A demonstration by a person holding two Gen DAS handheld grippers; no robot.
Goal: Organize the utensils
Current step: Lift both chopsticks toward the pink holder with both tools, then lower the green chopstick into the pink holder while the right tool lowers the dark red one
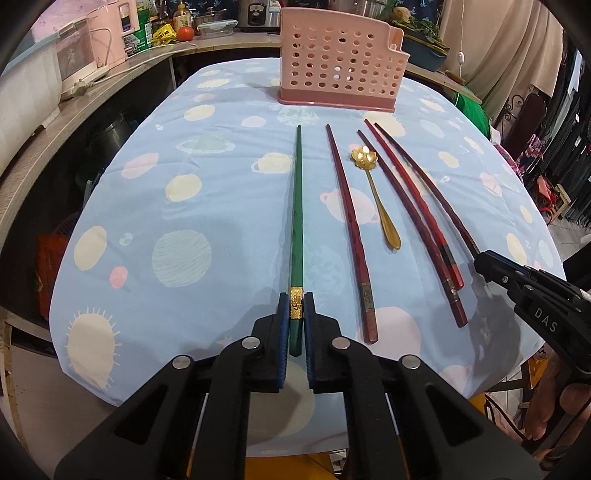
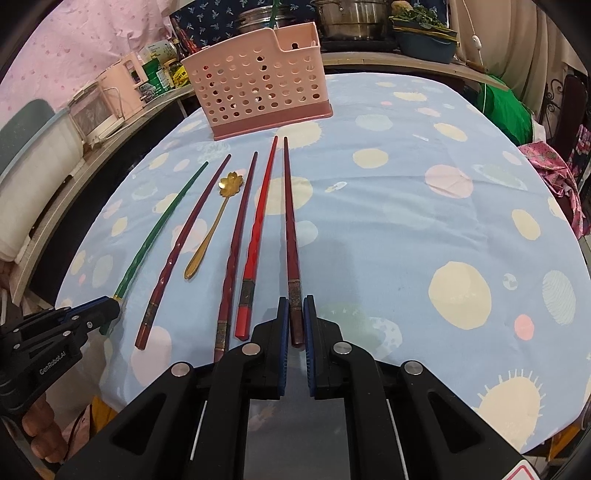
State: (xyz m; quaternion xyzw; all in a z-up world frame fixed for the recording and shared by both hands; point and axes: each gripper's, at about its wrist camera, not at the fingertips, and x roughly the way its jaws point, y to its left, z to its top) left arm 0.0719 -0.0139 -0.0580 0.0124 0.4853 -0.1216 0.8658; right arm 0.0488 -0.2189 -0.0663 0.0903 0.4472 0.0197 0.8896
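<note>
A green chopstick (image 1: 297, 218) lies on the tablecloth; my left gripper (image 1: 296, 306) is shut on its near end, by the gold band. It also shows in the right wrist view (image 2: 155, 229). My right gripper (image 2: 296, 314) is shut on the near end of a dark red chopstick (image 2: 290, 221), the rightmost one (image 1: 424, 184). Between them lie three more red chopsticks (image 1: 347, 221) (image 1: 402, 214) (image 1: 417, 206) and a gold flower-bowl spoon (image 1: 376, 192) (image 2: 210, 229). The pink perforated utensil holder (image 1: 340, 62) (image 2: 258, 85) stands at the table's far side.
The table carries a blue planet-print cloth (image 1: 207, 177). A counter (image 1: 88, 88) with appliances, jars and a tomato runs along the left and back. Pots (image 2: 351, 18) and a green tray stand behind the holder. Clothing hangs at the right.
</note>
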